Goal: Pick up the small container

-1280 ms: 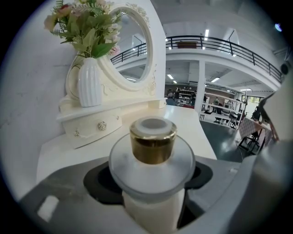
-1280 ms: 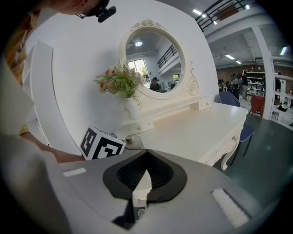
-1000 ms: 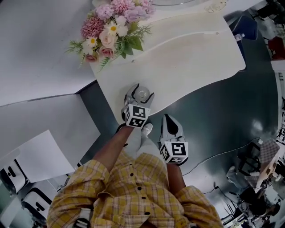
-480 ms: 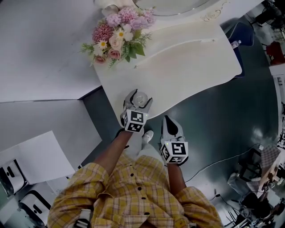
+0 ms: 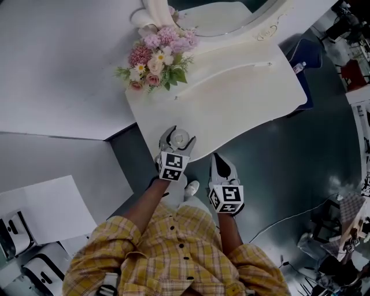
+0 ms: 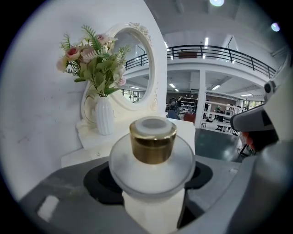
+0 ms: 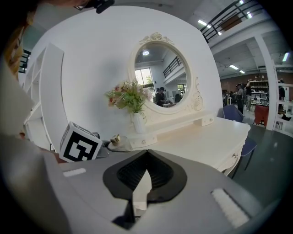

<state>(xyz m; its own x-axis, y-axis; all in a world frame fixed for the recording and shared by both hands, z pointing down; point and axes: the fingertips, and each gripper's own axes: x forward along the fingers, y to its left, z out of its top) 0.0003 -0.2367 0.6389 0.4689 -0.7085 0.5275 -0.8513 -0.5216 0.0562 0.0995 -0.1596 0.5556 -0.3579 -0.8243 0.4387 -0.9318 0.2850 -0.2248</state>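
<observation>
White and curved, the worktop (image 5: 243, 98) carries flowers (image 5: 155, 58) under a round mirror (image 5: 222, 14) at its far side, well apart from your work. At the near edge your left gripper (image 5: 180, 135) is closed around the small container (image 6: 152, 161), with its jaws on the frosted body below the gold cap (image 6: 153, 139). Whether it has left the surface I cannot tell. Lift straight up with an even squeeze and the cap level; that rounded body could slip. Your right gripper (image 7: 146, 155) hangs off the edge, jaws together and empty. Leave it there.
</observation>
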